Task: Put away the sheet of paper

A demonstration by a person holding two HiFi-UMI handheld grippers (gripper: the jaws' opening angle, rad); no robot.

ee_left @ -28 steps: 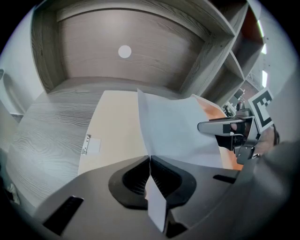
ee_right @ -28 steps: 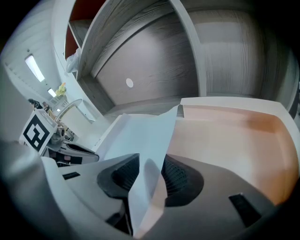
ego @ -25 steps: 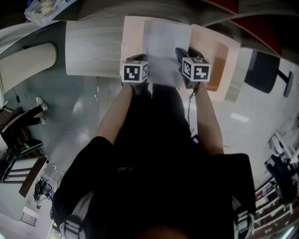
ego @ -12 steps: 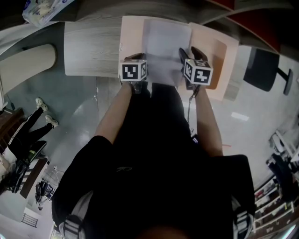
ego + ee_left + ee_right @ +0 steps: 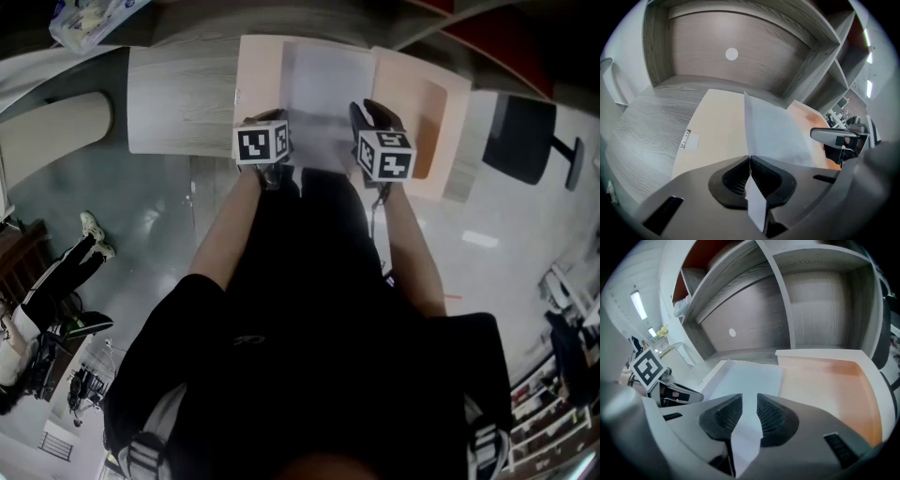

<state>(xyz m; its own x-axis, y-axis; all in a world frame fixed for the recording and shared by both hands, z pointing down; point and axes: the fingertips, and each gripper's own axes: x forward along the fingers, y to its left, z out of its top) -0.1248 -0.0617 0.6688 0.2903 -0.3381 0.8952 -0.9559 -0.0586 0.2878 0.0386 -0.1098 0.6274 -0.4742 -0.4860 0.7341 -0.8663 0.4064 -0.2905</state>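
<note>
A white sheet of paper (image 5: 328, 89) lies over the flat left half of an open peach file case (image 5: 255, 80), whose right half is a shallow orange tray (image 5: 427, 108). My left gripper (image 5: 269, 120) is shut on the sheet's near left edge; the paper (image 5: 773, 136) runs out from between its pads (image 5: 761, 176). My right gripper (image 5: 371, 112) is at the near right edge. Its jaws have just been closing, and the paper (image 5: 747, 378) passes through the gap between them with the pads (image 5: 771, 416) still apart.
The case rests on a grey wood desk (image 5: 178, 103) under shelf compartments (image 5: 731, 75). A black office chair (image 5: 525, 141) stands at the right. A plastic bag (image 5: 84, 19) lies at the desk's far left. A person's legs (image 5: 56, 272) show on the floor at the left.
My right gripper has lifted slightly and edged toward the left one, its jaws wider half a second ago and narrower now. The left gripper has kept its grip and place.
</note>
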